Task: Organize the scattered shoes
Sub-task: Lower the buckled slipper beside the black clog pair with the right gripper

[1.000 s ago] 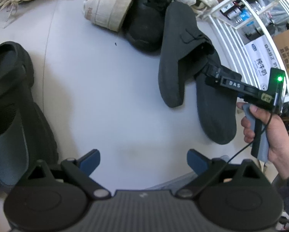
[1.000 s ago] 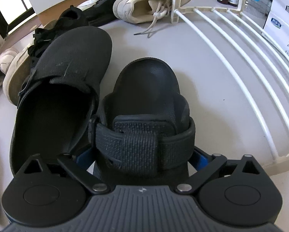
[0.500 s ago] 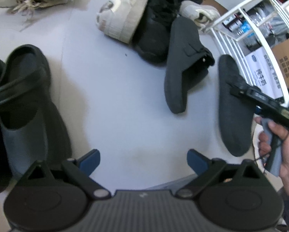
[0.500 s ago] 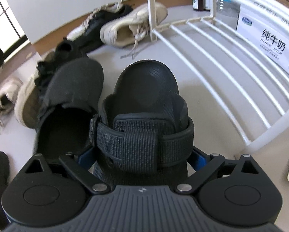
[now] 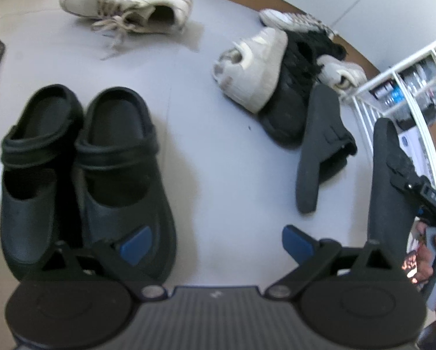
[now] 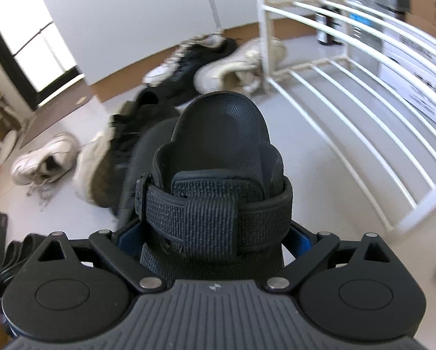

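Black mesh and a ribbed strap fill the centre of the right wrist view: the black sandal [image 6: 218,157] is clamped at its heel end in the right gripper [image 6: 215,233], jaws narrowed against its sides. A second ago it lay on the grey floor [image 5: 218,151] touching its mate; now it rides clear of the floor, toe pointing toward the white wire rack [image 6: 363,122] in the right half of that frame. In the left wrist view it shows sole-out at the right edge, beside the person's hand [image 5: 433,250]. That reads as a lift well under way, with the placing not yet done.

Its mate, the second black sandal [image 5: 320,151], lies alone on its side, right of centre in the left view, so the pair is split for now. The left gripper [image 5: 215,242] has swung leftward and hangs wide open, holding nothing, over the toe of the pair of black clogs [image 5: 84,175] set side by side at lower left.

The rack's lower rails look bare, though blur makes that uncertain; bottles [image 6: 325,29] and a printed box [image 6: 416,87] stand behind it. White and black sneakers [image 5: 276,70] are heaped in the upper right of the left view
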`<state>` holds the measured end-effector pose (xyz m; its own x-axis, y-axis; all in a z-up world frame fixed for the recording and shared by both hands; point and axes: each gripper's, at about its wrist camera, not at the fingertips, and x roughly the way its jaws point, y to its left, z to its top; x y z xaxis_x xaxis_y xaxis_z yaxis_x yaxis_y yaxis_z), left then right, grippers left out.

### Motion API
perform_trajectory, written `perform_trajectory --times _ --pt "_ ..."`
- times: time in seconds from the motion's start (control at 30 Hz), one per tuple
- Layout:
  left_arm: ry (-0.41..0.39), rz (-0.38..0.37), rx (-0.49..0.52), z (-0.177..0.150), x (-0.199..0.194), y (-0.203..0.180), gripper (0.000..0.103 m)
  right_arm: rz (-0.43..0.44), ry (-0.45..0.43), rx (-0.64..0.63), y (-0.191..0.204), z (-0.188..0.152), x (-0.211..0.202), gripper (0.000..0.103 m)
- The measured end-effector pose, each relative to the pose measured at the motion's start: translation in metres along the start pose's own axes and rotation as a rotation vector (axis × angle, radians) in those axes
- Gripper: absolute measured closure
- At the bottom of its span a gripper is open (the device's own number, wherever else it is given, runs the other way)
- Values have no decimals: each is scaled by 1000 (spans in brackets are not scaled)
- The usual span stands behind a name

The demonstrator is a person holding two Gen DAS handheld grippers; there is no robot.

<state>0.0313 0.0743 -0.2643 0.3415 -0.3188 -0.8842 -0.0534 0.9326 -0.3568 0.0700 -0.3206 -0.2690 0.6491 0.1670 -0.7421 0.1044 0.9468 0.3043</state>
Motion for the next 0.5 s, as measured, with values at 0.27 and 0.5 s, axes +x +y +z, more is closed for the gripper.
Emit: perform_trajectory --times 0.27,0.5 --pt "-26 20 -14 4 -10 8 5 84 41 -51 38 2 7 5" --pt "-58 35 -61 0 -23 26 5 149 79 -98 73 -2 13 5"
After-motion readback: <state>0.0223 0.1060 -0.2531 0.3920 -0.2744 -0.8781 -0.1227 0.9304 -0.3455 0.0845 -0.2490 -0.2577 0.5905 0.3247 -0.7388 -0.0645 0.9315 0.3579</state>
